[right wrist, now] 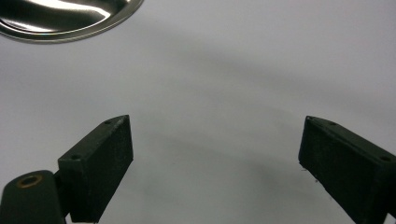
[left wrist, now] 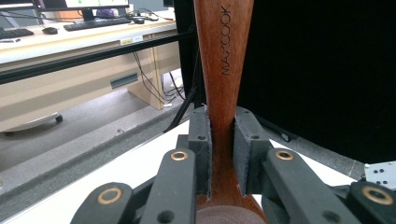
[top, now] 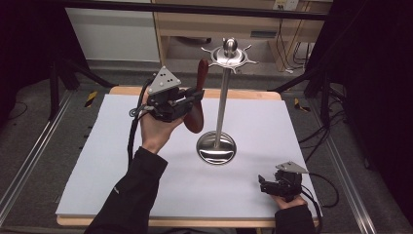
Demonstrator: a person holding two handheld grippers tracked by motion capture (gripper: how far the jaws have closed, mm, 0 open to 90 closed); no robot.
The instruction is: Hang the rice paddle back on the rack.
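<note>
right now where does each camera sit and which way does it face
High view: above the person's side, looking forward and down on the table; both forearms, left gripper and right gripper show.
Left gripper view: on the left gripper, looking along shut jaws up the wooden spoon.
Right gripper view: on the right gripper, looking down past open jaws at the table.
Shared: the stand's base shows in the high and right gripper views.
</note>
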